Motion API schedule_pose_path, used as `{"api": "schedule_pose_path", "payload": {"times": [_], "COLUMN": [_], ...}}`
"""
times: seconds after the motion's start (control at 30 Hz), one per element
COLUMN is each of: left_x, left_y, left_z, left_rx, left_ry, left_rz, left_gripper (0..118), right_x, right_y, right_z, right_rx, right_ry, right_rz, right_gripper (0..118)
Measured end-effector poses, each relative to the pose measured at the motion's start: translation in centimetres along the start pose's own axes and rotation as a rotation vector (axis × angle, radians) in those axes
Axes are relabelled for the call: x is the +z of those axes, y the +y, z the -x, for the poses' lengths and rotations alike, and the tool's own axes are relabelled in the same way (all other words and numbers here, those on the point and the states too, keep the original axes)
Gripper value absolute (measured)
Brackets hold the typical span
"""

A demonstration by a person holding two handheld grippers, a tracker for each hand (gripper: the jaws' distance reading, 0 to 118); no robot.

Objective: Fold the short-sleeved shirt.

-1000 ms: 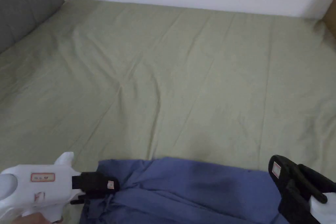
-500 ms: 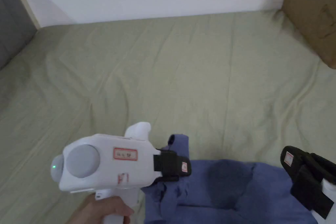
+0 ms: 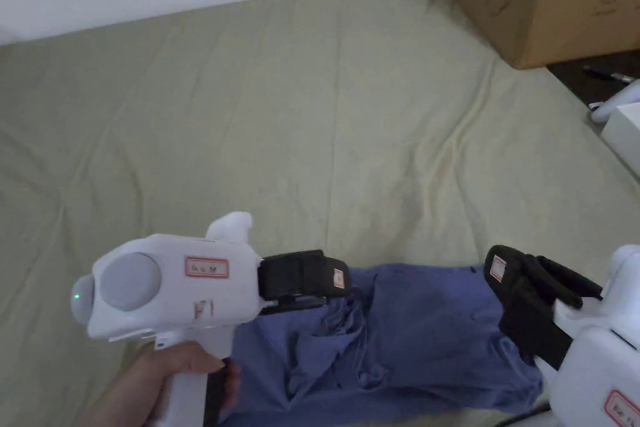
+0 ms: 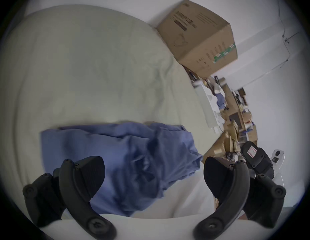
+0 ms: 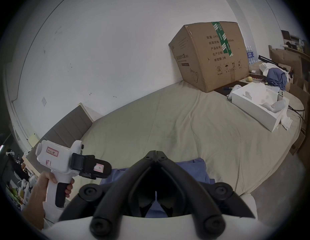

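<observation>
2 grippers hang over a blue short-sleeved shirt that lies crumpled on the near part of a pale green bed sheet. the left gripper has its 2 black jaws spread wide, with nothing between them; in the left gripper view the shirt lies below and ahead of the gap, bunched into folds nearer the right-hand jaw and flatter beyond the left-hand one. in the head view the left gripper sits above the shirt's rumpled left edge, and a hand grips its white handle. the right gripper has its jaws pressed together at the tips, and no cloth shows between them; the shirt shows just behind and below those tips. in the head view the right gripper is over the shirt's right edge; whether it touches the cloth cannot be told. far ahead of the jaws a cardboard box stands against the white wall, and to the right of the right jaws' tips a white box rests on the sheet
</observation>
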State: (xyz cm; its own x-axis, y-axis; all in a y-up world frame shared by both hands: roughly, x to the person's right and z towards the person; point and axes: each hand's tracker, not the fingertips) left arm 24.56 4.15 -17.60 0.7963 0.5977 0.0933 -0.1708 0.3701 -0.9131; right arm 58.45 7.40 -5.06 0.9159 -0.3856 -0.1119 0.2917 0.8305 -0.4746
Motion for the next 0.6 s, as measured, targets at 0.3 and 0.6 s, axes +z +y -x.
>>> {"api": "schedule_pose_path", "payload": {"times": [0.3,0.6], "left_x": [0.7,-6.3], "left_y": [-3.2,-6.0], "left_z": [3.2,-0.8], "left_rx": [-0.142,-0.151], "left_ry": [0.325,0.115], "left_rz": [0.051,0.201], "left_gripper": [0,0], "right_x": [-0.7,-0.8], "right_y": [-1.0,-1.1], "right_z": [0.7,0.8], "right_rx": [0.000,0.027], "right_ry": [0.025,0.032], "right_rz": [0.037,0.062], "right_gripper": [0,0]}}
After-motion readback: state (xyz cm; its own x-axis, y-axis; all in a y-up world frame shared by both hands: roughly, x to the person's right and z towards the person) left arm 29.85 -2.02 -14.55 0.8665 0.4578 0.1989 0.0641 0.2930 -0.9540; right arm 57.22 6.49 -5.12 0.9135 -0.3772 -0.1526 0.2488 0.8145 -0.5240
